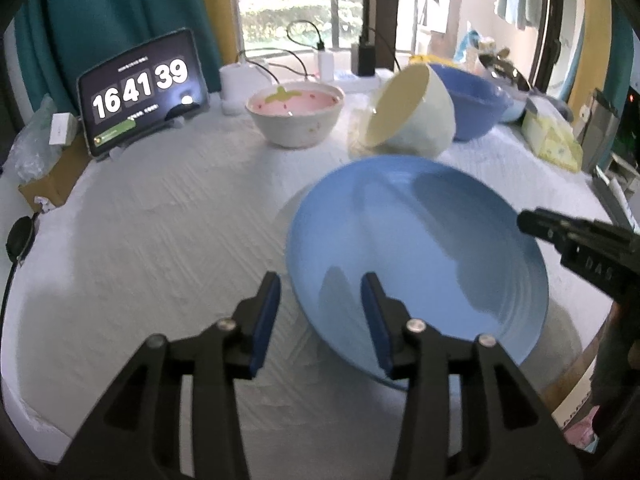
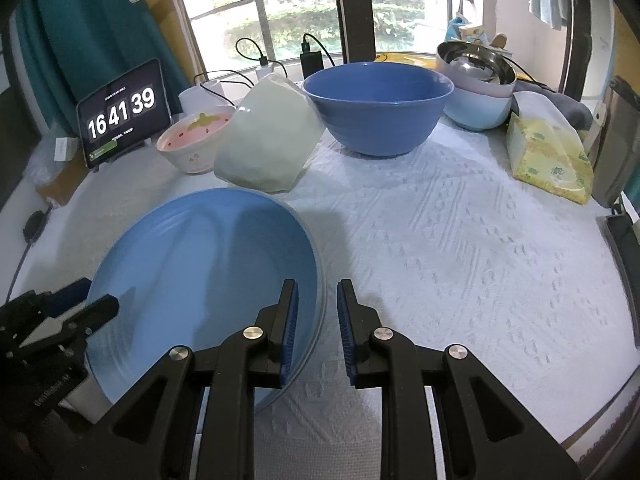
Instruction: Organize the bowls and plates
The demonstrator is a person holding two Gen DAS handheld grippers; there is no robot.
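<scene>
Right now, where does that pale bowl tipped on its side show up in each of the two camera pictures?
Left wrist view: the tipped pale bowl sits upper right of centre, its opening facing the camera, behind the light blue plate.
Right wrist view: the same bowl is upper left of centre, showing its outside.
Shared landmark: the clock screen at the far left.

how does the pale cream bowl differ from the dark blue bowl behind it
The pale cream bowl is tipped on its side, its mouth facing the left of the table; the dark blue bowl stands upright with its mouth up. The cream bowl is pale outside with a yellowish inside; the blue bowl is one deep blue all over. The blue bowl looks wider. Both are empty and rest on the white tablecloth.
</scene>
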